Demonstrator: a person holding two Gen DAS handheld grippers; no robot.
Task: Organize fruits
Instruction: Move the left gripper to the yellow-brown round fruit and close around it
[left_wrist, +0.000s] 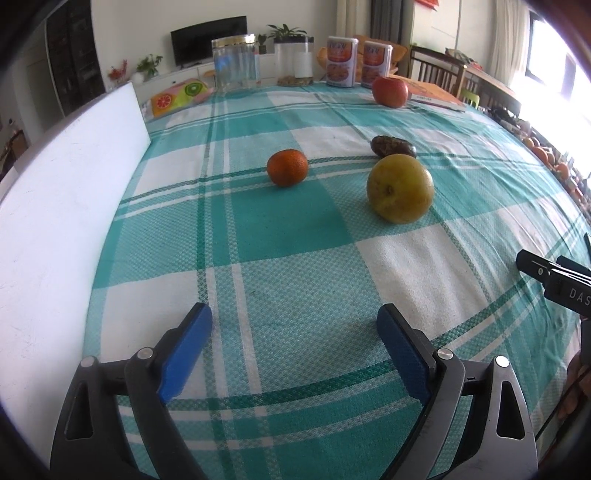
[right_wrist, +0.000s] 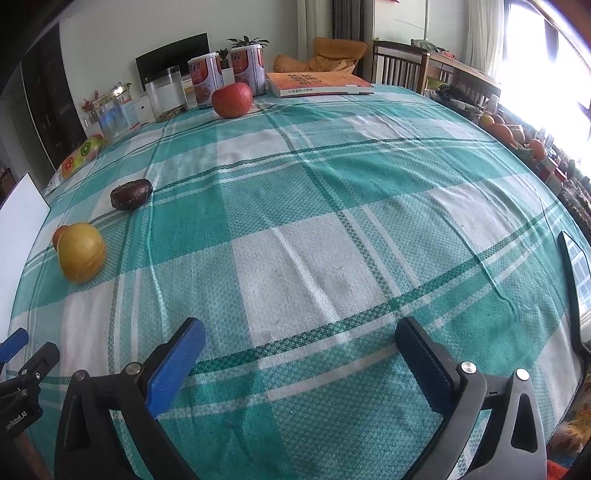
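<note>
An orange (left_wrist: 287, 167), a yellow-green pear (left_wrist: 400, 188), a dark brown fruit (left_wrist: 393, 146) and a red apple (left_wrist: 390, 91) lie on the green checked tablecloth (left_wrist: 288, 229). My left gripper (left_wrist: 295, 325) is open and empty, well short of the orange and pear. My right gripper (right_wrist: 301, 334) is open and empty over bare cloth; in its view the pear (right_wrist: 81, 256) lies far left, hiding most of the orange (right_wrist: 59, 236), with the dark fruit (right_wrist: 131, 194) behind and the apple (right_wrist: 232, 100) at the back. The right gripper's body shows at the left view's right edge (left_wrist: 554, 280).
A white board (left_wrist: 62, 192) lines the table's left side. At the far edge stand a glass jar (left_wrist: 235, 63), a clear container (left_wrist: 294, 62), two cans (left_wrist: 342, 61) and an orange book (right_wrist: 317, 84). A dark flat object (right_wrist: 576, 288) lies at the right edge.
</note>
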